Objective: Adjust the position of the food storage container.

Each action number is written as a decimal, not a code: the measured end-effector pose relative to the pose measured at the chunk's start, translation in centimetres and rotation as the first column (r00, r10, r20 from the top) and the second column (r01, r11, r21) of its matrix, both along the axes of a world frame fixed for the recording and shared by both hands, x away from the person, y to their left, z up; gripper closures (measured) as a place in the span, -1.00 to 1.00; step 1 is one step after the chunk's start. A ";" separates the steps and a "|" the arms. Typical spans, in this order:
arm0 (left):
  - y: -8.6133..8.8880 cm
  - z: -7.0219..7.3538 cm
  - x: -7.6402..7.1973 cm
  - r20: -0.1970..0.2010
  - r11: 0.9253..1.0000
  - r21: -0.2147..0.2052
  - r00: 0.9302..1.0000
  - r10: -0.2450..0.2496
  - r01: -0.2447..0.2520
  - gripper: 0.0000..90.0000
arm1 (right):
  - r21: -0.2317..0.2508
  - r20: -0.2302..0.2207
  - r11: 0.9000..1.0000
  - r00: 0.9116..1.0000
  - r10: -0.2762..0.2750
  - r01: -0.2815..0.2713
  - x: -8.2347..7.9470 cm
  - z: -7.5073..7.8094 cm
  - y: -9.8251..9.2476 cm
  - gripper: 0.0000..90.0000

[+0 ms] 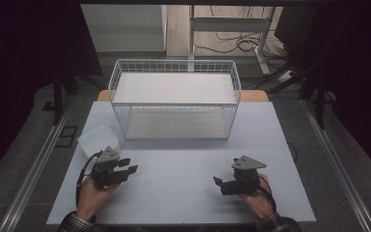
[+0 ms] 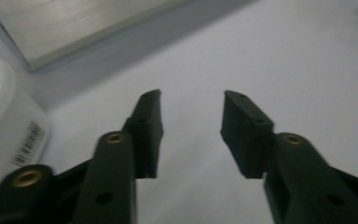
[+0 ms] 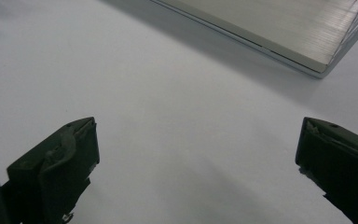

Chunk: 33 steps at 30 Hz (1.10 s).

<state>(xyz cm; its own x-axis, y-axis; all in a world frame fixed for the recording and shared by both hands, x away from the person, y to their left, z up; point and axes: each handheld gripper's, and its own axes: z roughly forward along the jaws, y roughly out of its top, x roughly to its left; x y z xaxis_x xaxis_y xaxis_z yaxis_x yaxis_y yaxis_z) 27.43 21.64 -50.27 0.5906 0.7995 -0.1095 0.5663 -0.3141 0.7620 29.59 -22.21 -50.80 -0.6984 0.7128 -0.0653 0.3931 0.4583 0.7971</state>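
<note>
My left gripper [image 1: 130, 165] rests low over the pale table [image 1: 183, 193] at the front left, held in a hand. In the left gripper view its jaws [image 2: 192, 95] stand partly apart with only bare table between them. A white plastic container [image 1: 98, 139] sits just behind and left of it, and its labelled side [image 2: 9, 126] is close beside the left jaw. At the front right, another hand holds my right gripper [image 1: 217, 181], pointing left. Its jaws [image 3: 198, 123] are spread wide over bare table.
A white wire basket [image 1: 174, 121] stands at the back middle of the table, with a pale panel as its floor [image 2: 84, 23] [image 3: 279, 28]. Dark frame posts flank the table. Cables and a desk leg lie on the floor beyond.
</note>
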 end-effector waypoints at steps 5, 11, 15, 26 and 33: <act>0.9 0.6 0.6 -0.002 1.000 -0.009 1.000 0.017 -0.017 0.71 | -0.011 0.000 1.000 1.000 0.004 -0.004 0.0 0.0 0.1 -1.00; 2.3 1.2 1.8 -0.007 0.999 -0.015 0.999 0.034 -0.034 1.00 | -0.025 0.000 1.000 1.000 0.012 -0.012 0.0 0.0 0.1 -1.00; 3.2 1.8 2.6 0.003 0.999 0.001 0.999 0.047 -0.047 1.00 | -0.031 0.002 0.999 1.000 0.013 -0.013 0.0 -0.1 0.1 -1.00; 6.4 2.8 4.7 0.005 0.994 -0.023 0.994 0.106 -0.106 1.00 | -0.046 0.000 0.999 1.000 0.018 -0.017 0.0 -0.2 0.3 -1.00; 7.8 2.5 6.2 -0.003 0.991 -0.014 0.991 0.134 -0.134 1.00 | -0.048 0.000 0.999 1.000 0.022 -0.022 0.0 -0.3 0.4 -1.00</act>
<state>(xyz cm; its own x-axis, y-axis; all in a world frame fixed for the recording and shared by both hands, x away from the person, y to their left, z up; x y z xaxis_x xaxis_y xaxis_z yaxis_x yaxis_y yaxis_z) 33.61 29.40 -47.74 0.4778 0.8698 -0.1228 0.6044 -0.2241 0.7645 29.57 -21.83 -51.07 -0.7140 0.6930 -0.0996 0.3816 0.5045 0.7745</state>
